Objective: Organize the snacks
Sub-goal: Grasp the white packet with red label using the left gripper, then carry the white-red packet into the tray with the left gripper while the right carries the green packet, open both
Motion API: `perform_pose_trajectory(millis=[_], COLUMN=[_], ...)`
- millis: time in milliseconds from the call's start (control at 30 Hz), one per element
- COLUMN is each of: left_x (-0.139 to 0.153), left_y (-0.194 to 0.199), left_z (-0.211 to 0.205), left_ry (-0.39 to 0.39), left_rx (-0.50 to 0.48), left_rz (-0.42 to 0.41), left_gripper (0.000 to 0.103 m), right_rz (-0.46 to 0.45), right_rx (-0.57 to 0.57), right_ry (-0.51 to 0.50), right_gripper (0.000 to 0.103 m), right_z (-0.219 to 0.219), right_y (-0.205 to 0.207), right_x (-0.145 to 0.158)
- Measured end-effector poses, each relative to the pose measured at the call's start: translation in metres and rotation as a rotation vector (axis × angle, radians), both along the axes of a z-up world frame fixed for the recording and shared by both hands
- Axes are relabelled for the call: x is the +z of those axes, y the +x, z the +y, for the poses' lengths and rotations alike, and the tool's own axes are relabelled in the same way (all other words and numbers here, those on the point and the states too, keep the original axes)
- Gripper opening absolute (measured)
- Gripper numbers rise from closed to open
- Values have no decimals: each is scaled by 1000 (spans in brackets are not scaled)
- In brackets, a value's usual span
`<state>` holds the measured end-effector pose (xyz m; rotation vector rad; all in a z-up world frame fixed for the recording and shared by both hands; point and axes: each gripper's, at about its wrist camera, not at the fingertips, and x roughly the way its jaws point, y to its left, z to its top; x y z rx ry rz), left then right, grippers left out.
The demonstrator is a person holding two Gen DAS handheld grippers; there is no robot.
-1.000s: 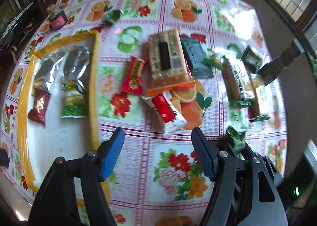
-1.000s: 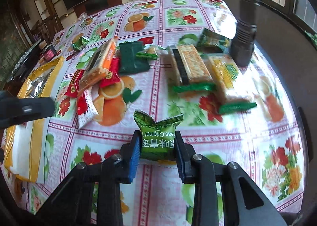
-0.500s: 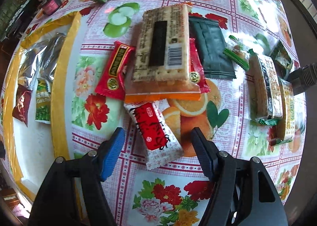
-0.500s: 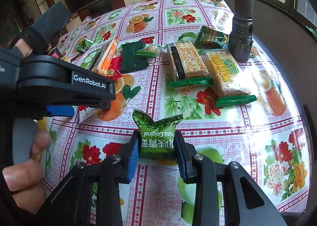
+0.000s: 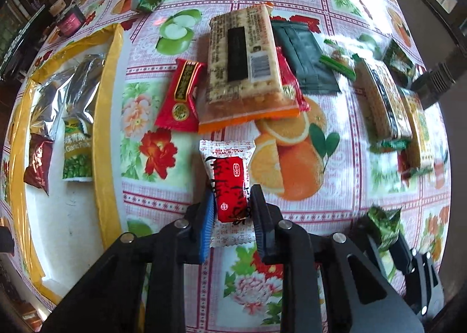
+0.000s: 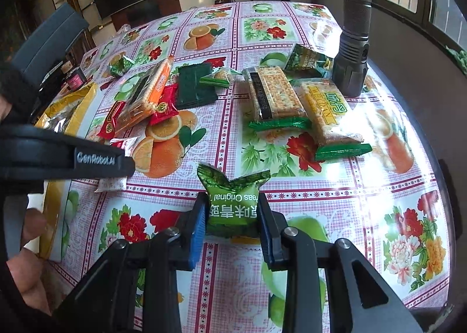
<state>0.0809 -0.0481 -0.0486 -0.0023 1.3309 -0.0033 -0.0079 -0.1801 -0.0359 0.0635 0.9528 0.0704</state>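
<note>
My left gripper [image 5: 232, 210] is shut on a white snack packet with a red label [image 5: 227, 184] that lies on the flowered tablecloth. Its blue pads squeeze the packet's lower half. My right gripper [image 6: 230, 216] is shut on a green peas packet [image 6: 232, 204] held just above the table. To the left lies a yellow-rimmed tray [image 5: 106, 116] holding a green peas bag [image 5: 76, 152], a dark red packet [image 5: 38, 163] and silver bags [image 5: 58, 90]. In the right wrist view the left gripper's black body [image 6: 64, 157] crosses the left side.
Beyond the held packet lie a cracker pack with an orange end [image 5: 242, 64], a red packet [image 5: 181, 96], a dark green pouch [image 5: 303, 58] and two cracker packs with green ends [image 6: 277, 99]. A black flashlight [image 6: 354, 38] stands at the far right. A hand [image 6: 26, 260] shows at left.
My left gripper came down over the white and red packet and closed on it. The right gripper has kept its hold on the green packet and stayed in place.
</note>
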Motion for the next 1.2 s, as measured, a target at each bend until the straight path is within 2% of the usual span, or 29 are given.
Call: perform_pose_trajectory(millis=[200, 400, 600, 900, 1200], left_x=[-2, 2, 12, 25, 43], left_y=[-46, -99, -140, -168, -174], left_z=[4, 5, 11, 43, 68], left_ry=[8, 37, 39, 6, -37], left_rx=[-115, -266, -363, -388, -365], left_rz=[-21, -97, -172, -249, -306], left_gripper=[26, 26, 26, 26, 26], right_rz=[10, -2, -12, -22, -75], right_rx=[13, -5, -41, -54, 16], right_ry=[-21, -28, -14, -4, -22], right_gripper=[32, 32, 32, 32, 32], right_z=[9, 11, 9, 20, 57], right_y=[-23, -56, -78, -94, -86], right_x=[2, 6, 8, 12, 38])
